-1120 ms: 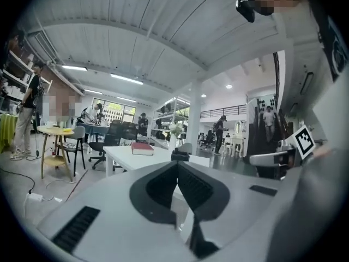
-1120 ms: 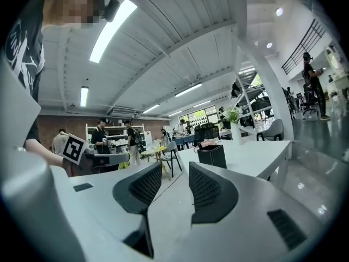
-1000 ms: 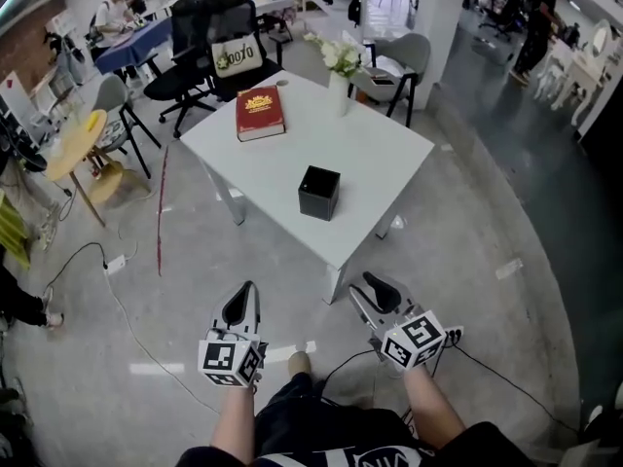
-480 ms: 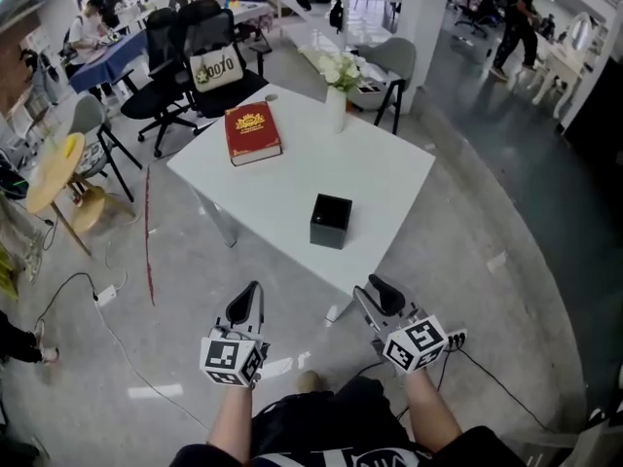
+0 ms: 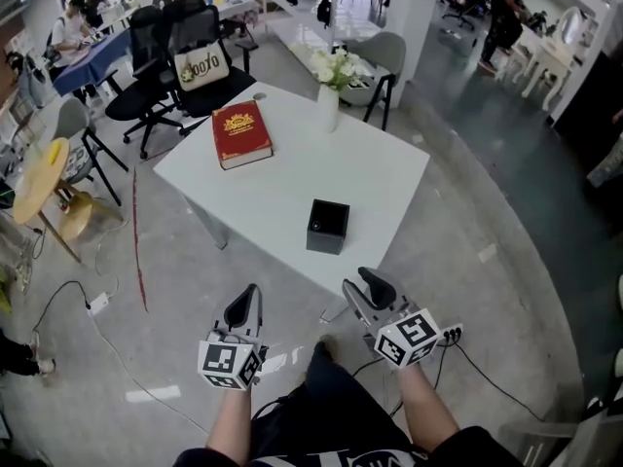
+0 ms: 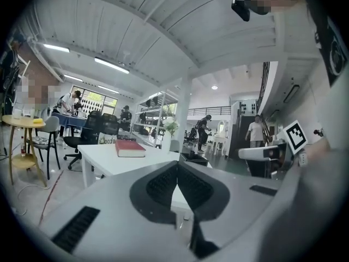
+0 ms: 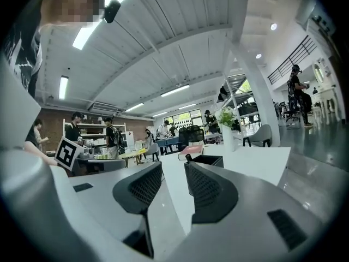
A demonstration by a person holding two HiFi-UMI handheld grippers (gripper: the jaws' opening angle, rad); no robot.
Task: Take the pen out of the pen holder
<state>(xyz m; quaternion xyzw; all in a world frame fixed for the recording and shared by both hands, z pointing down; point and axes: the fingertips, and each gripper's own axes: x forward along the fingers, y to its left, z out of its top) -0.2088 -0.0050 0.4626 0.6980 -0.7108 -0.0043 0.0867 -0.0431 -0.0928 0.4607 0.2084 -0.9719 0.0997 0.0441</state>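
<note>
Pen holder (image 5: 328, 226) matt, plastic-looking; table top (image 5: 287, 183) smooth, satin; book cover (image 5: 241, 134) glossy; floor (image 5: 477, 202) polished, reflective.

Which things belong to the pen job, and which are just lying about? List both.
For the job:
- black square pen holder
- dark pen tip that seems to poke above its rim
- left tongs, shut and empty
- right tongs, open and empty
- white square table bearing the holder

Lying about:
- red hardcover book
- white vase of white flowers
- black office chairs
- round yellow side table
</note>
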